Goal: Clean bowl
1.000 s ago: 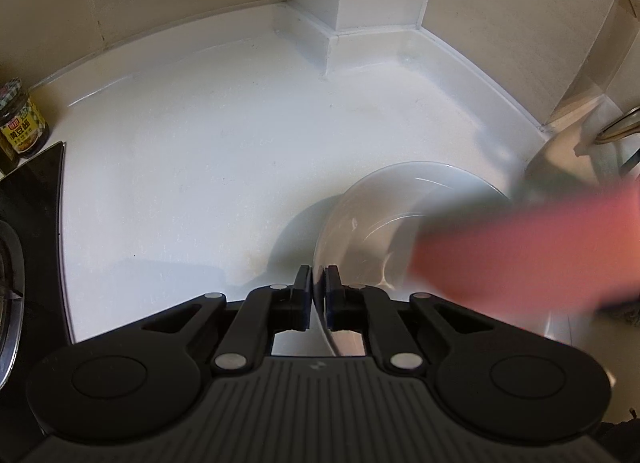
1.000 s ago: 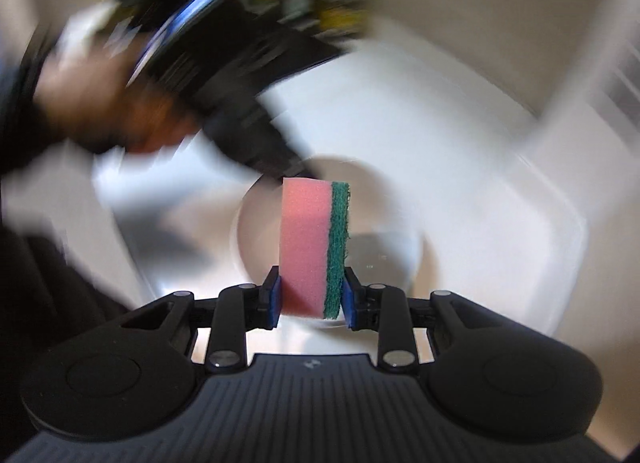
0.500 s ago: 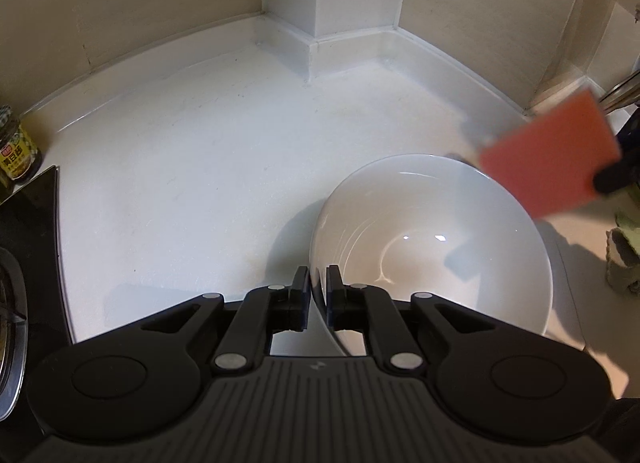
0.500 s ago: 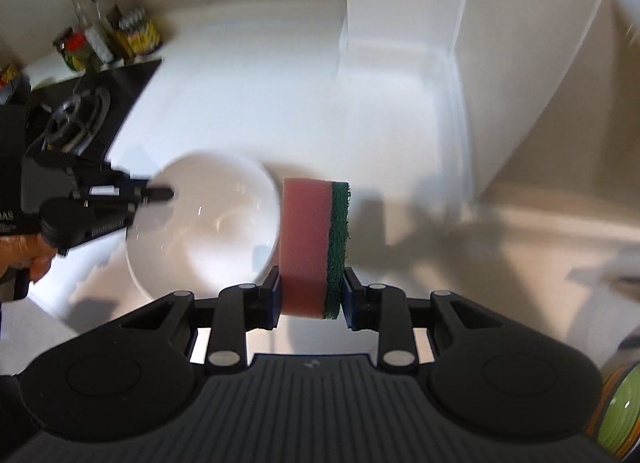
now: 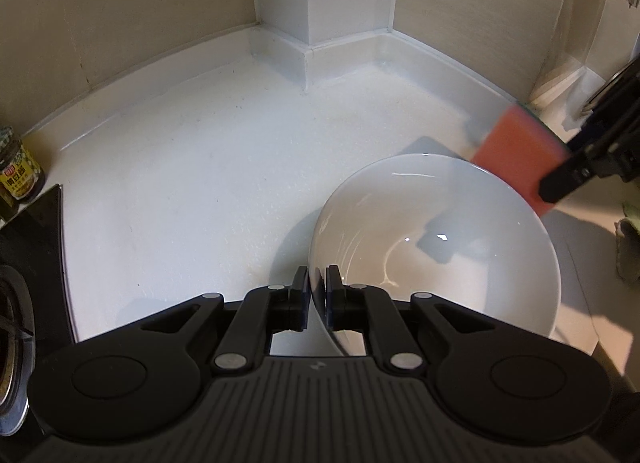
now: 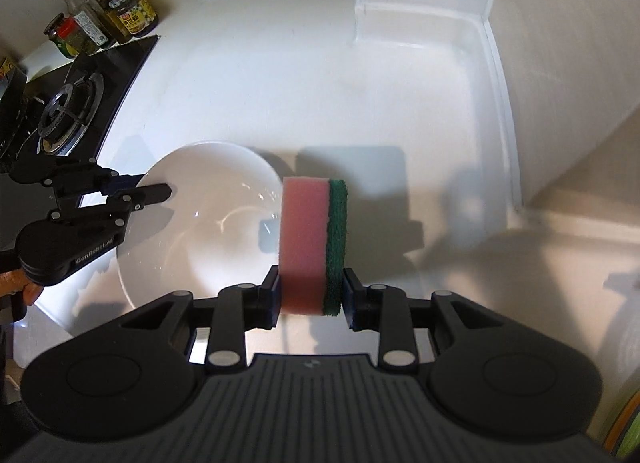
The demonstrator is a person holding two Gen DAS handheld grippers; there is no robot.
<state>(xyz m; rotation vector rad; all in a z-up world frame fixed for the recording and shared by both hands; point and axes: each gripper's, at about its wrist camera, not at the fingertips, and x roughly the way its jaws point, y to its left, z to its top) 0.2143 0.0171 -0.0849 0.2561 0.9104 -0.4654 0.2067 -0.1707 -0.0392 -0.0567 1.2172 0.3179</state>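
A white bowl (image 5: 440, 247) sits on the white counter; it also shows in the right wrist view (image 6: 200, 223). My left gripper (image 5: 318, 287) is shut on the bowl's near rim, also seen in the right wrist view (image 6: 156, 189) at the bowl's left edge. My right gripper (image 6: 310, 295) is shut on a pink sponge with a green scouring side (image 6: 314, 243), held above the counter just right of the bowl. In the left wrist view the sponge (image 5: 520, 155) hangs at the bowl's far right rim.
A white counter (image 6: 320, 83) meets a beige wall with a white corner column (image 5: 320, 3). A black gas hob (image 6: 68, 103) lies left of the bowl. Sauce jars and bottles (image 6: 100, 15) stand behind it; one jar (image 5: 18, 175) shows at left.
The sponge left the bowl's inside, swung far to the right, and has now come back a little toward the bowl's right rim. The left gripper kept its hold on the rim.
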